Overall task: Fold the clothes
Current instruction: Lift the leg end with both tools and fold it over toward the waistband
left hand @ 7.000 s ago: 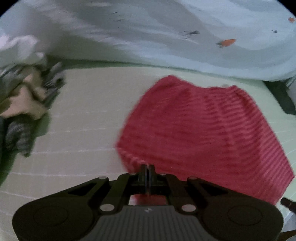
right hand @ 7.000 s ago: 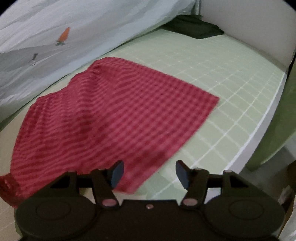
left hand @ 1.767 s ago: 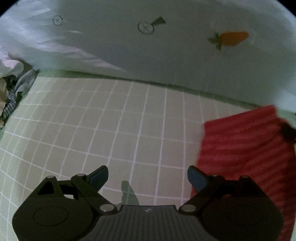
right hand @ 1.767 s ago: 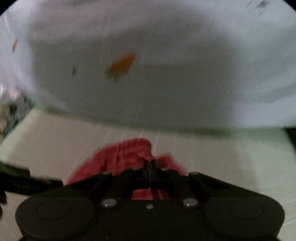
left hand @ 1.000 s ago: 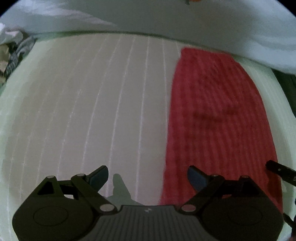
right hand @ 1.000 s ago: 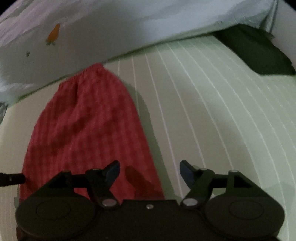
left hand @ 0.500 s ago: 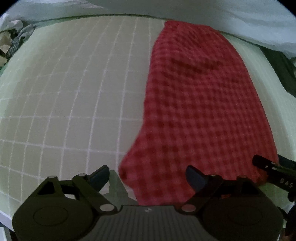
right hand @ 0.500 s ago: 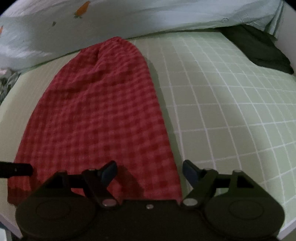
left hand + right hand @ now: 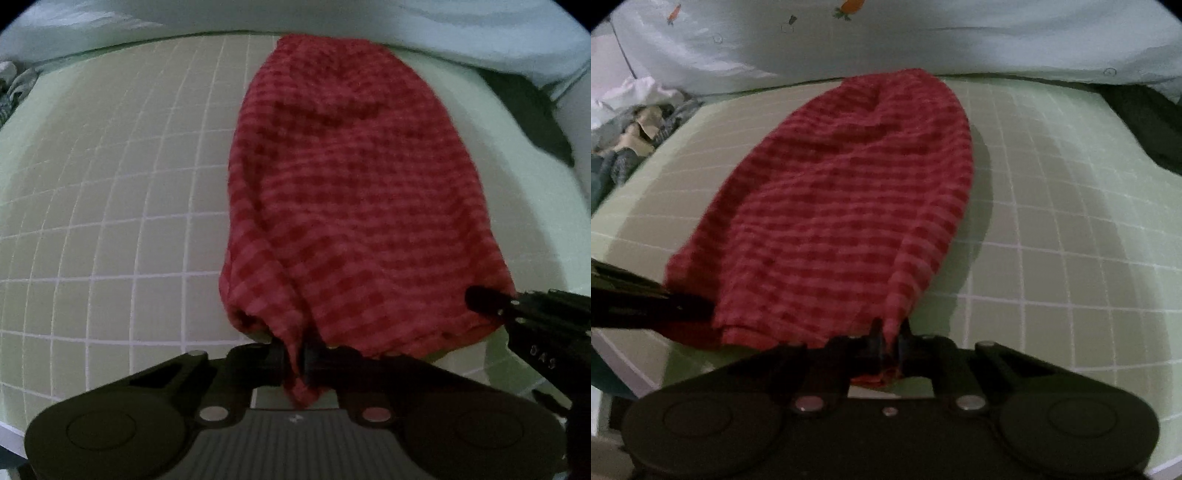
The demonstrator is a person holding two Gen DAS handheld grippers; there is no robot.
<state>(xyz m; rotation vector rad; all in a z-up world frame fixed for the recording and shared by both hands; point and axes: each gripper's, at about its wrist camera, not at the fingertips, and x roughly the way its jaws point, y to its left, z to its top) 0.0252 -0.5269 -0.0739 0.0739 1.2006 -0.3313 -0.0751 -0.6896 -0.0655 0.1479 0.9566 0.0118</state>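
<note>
A red checked cloth (image 9: 351,192) lies as a long folded strip on the green gridded mat (image 9: 110,206), running away from me. My left gripper (image 9: 294,360) is shut on the cloth's near left corner. My right gripper (image 9: 889,341) is shut on the near right corner of the cloth (image 9: 846,199). The near edge is lifted slightly off the mat. The right gripper's tip shows in the left wrist view (image 9: 491,299); the left gripper's tip shows at the left of the right wrist view (image 9: 676,304).
A pale quilt with carrot prints (image 9: 886,37) lies along the far side of the mat. A pile of mixed clothes (image 9: 631,129) sits at the far left. A dark folded garment (image 9: 1145,118) lies at the far right. The mat's near edge (image 9: 624,360) is close below the grippers.
Both grippers were open half a second ago above the cloth's near end. Now each has closed on a near corner of the cloth.
</note>
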